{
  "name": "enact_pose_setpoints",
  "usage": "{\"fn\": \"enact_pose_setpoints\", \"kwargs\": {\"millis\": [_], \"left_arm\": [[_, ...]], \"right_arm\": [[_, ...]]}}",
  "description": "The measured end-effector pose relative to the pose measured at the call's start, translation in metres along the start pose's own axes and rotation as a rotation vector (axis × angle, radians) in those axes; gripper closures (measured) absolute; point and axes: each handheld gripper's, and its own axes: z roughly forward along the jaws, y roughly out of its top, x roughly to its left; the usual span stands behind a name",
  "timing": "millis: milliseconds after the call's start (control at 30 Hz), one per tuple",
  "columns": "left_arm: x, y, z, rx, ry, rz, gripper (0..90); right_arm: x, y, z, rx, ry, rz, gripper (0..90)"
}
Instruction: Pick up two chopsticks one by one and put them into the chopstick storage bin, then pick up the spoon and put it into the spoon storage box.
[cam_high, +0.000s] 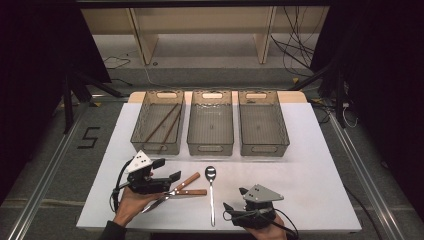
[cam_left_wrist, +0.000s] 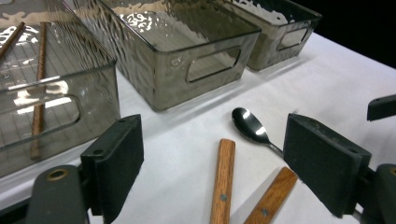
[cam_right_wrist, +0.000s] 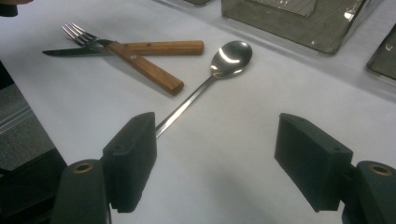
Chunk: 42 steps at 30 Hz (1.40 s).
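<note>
At the near edge of the white worktop (cam_high: 310, 165), the right hand-held gripper (cam_high: 235, 200) rests in the person's hand with its jaws spread wide and nothing between the pads; in the right gripper view the slim handle of the spoon (cam_right_wrist: 219, 70) runs up to just beside one pad, and whether it touches cannot be told. The spoon lies flat, bowl pointing away toward the bins. To its left, the left hand-held gripper (cam_high: 167, 170) hovers low over a wooden-handled fork (cam_right_wrist: 135, 58) and a wooden-handled knife (cam_right_wrist: 140, 47), which lie crossed on the worktop. Its jaws also stand well apart, released, gripping nothing; in the left gripper view the two wooden handles lie on the cloth between the pads, with the spoon's bowl just beyond them. Farther back, three smoked clear plastic bins stand side by side across the worktop. The left bin (cam_high: 145, 107) holds a pair of brown chopsticks (cam_high: 165, 125) lying lengthwise on its floor. The middle bin (cam_high: 192, 120) and the right bin (cam_high: 282, 122) stand beside it.
</note>
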Motion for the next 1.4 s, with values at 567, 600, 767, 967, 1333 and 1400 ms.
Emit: {"fn": "enact_pose_setpoints", "kwargs": {"millis": [567, 600, 767, 967, 1333, 1400], "left_arm": [[-0.005, -0.018, -0.005, -0.003, 0.024, -0.027, 19.5], [-0.005, -0.019, -0.005, -0.006, 0.026, -0.030, 19.5], [-0.008, -0.022, -0.006, 0.000, 0.034, -0.019, 19.4], [-0.008, -0.025, -0.009, -0.009, 0.036, -0.024, 19.4], [-0.008, -0.027, -0.008, -0.001, 0.032, -0.023, 19.4], [-0.009, -0.027, -0.008, 0.000, 0.032, -0.021, 19.4]], "right_arm": [[0.010, 0.012, 0.024, 0.071, 0.000, -0.005, 31.1], [0.012, 0.013, 0.027, 0.082, 0.002, -0.010, 31.6], [0.017, 0.020, 0.039, 0.134, -0.017, -0.054, 34.8], [0.026, 0.028, 0.053, 0.181, -0.012, -0.093, 37.3], [0.031, 0.032, 0.072, 0.281, -0.026, -0.139, 42.6], [0.028, 0.032, 0.071, 0.294, -0.023, -0.138, 43.7]]}}
